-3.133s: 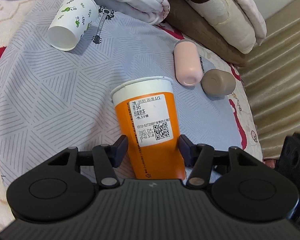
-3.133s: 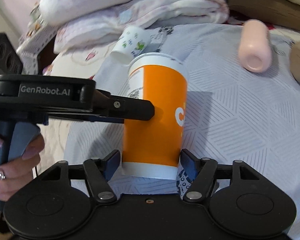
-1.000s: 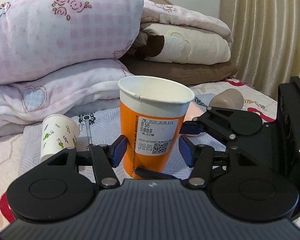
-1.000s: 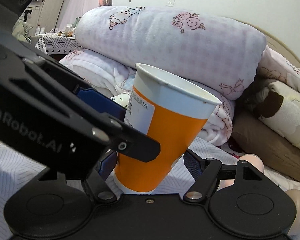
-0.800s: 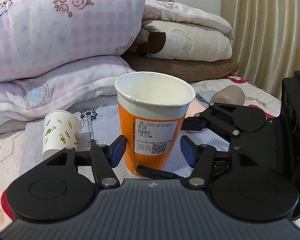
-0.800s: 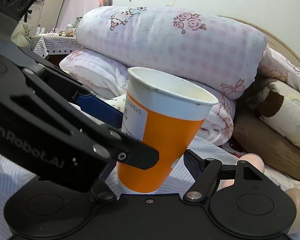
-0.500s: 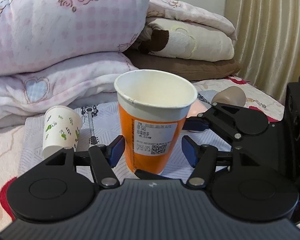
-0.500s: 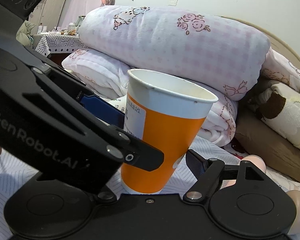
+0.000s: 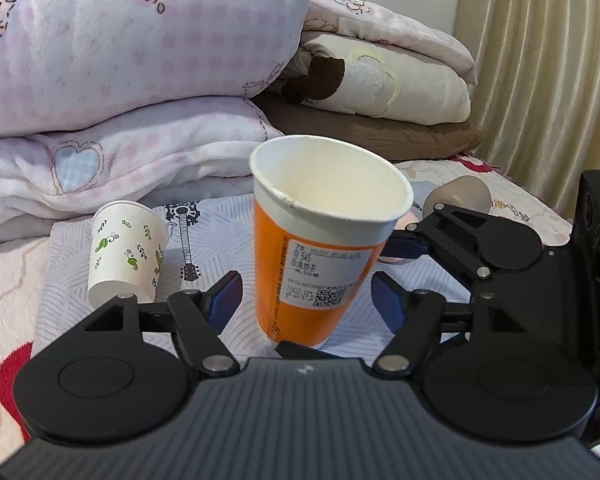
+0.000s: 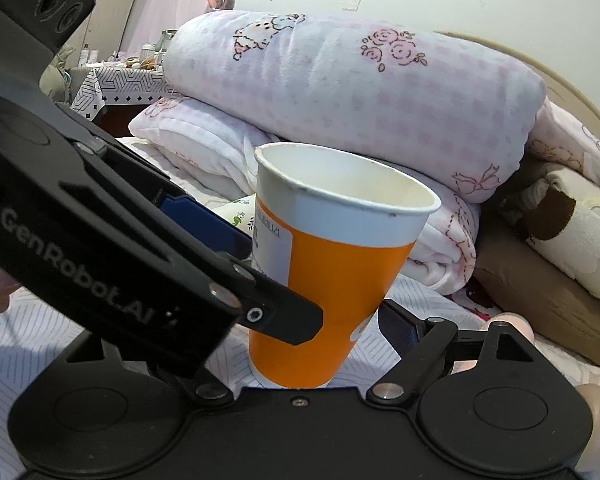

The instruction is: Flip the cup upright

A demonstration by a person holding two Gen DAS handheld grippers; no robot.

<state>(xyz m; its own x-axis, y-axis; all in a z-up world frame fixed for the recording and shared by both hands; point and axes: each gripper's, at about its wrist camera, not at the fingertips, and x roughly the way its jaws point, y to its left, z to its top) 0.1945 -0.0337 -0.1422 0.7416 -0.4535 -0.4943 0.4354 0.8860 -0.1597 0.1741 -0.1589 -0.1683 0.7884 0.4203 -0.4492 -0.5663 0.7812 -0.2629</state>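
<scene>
I see the orange cup (image 9: pixel 320 256) mid-frame, upright, mouth up, between my spread left gripper (image 9: pixel 306 300) and right gripper (image 10: pixel 320 344), both untouching.

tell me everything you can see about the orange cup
The orange cup is a tall paper cup with a white rim band, a rolled lip and a white printed label with a QR code. It looks empty inside. It stands mouth up, leaning slightly, on the grey patterned sheet. The left gripper and right gripper are both open around its base, with gaps showing beside the cup.
</scene>
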